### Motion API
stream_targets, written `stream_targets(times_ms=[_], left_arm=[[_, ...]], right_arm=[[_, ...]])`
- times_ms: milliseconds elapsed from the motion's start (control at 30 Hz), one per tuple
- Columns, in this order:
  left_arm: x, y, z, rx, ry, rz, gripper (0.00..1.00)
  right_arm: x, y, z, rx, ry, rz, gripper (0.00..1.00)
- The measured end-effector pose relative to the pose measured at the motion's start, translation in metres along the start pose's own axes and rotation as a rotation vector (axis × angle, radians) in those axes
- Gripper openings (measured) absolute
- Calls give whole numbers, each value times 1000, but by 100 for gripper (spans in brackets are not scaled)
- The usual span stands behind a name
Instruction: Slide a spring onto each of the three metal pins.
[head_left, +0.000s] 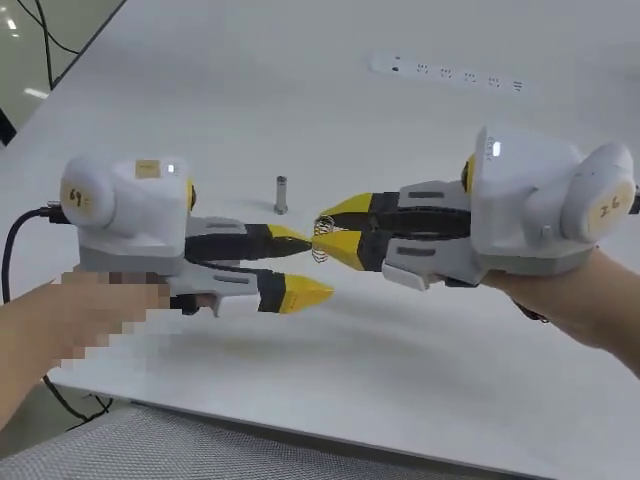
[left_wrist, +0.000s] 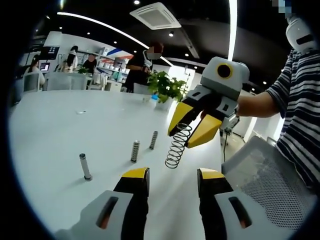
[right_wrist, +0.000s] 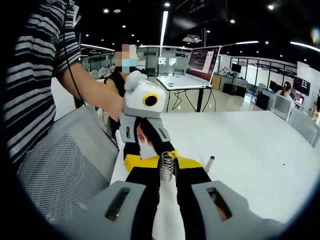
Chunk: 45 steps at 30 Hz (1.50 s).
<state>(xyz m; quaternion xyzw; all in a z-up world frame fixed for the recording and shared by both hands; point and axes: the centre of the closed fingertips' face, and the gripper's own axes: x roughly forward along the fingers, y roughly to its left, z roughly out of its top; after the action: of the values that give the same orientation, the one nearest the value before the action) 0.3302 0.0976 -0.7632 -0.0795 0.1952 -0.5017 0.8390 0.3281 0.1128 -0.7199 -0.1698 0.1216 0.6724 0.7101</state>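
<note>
"How far had they got?"

"Two pins (left_wrist: 135, 151) already wore springs. The third pin (left_wrist: 84, 166) stood bare, toward the middle of the bench (left_wrist: 50, 130)."

"And the last spring (left_wrist: 176, 150)?"

"Pinched by the right gripper (left_wrist: 181, 139), jaws narrowed on it, off the bench on the near-edge side of that pin. The left gripper (left_wrist: 173, 173) faced it, jaws wide, holding nothing. One slide left, I'd judge."

bright overhead lighting, fisheye-warped edges
</note>
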Motion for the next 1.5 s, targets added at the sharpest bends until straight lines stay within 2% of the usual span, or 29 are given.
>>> stream_targets(times_ms=[200, 300, 467, 533, 600, 633, 733, 900, 1000, 1200, 1500], left_arm=[[-6, 11, 6, 9, -22, 55, 52], [-9, 15, 10, 22, -36, 83, 62], [-11, 17, 10, 48, -33, 112, 76], [-12, 20, 12, 64, -39, 133, 84], [-15, 28, 14, 70, -47, 185, 96], [-17, 28, 13, 71, -39, 185, 97], [-24, 32, 16, 71, -63, 202, 97], [-42, 40, 14, 76, -54, 235, 97], [-53, 45, 17, 64, -74, 257, 97], [-66, 48, 15, 64, -68, 271, 97], [-75, 42, -1, 78, -9, 251, 97]], right_arm=[[-1, -2, -3, -1, 9, -10, 12], [-1, -3, -5, 3, 14, -16, 12], [-3, -5, -6, 9, 14, -24, 12], [-3, -5, -8, 3, 23, -25, 12], [-4, -5, -9, 1, 26, -26, 12], [-4, -5, -10, 2, 27, -27, 12], [-4, -8, -12, 2, 29, -37, 12], [-3, -14, -16, 20, 27, -59, 12], [-1, -16, -21, 16, 39, -65, 12], [4, -23, -27, 17, 51, -74, 12], [19, -43, -29, 7, 64, -111, 13]])
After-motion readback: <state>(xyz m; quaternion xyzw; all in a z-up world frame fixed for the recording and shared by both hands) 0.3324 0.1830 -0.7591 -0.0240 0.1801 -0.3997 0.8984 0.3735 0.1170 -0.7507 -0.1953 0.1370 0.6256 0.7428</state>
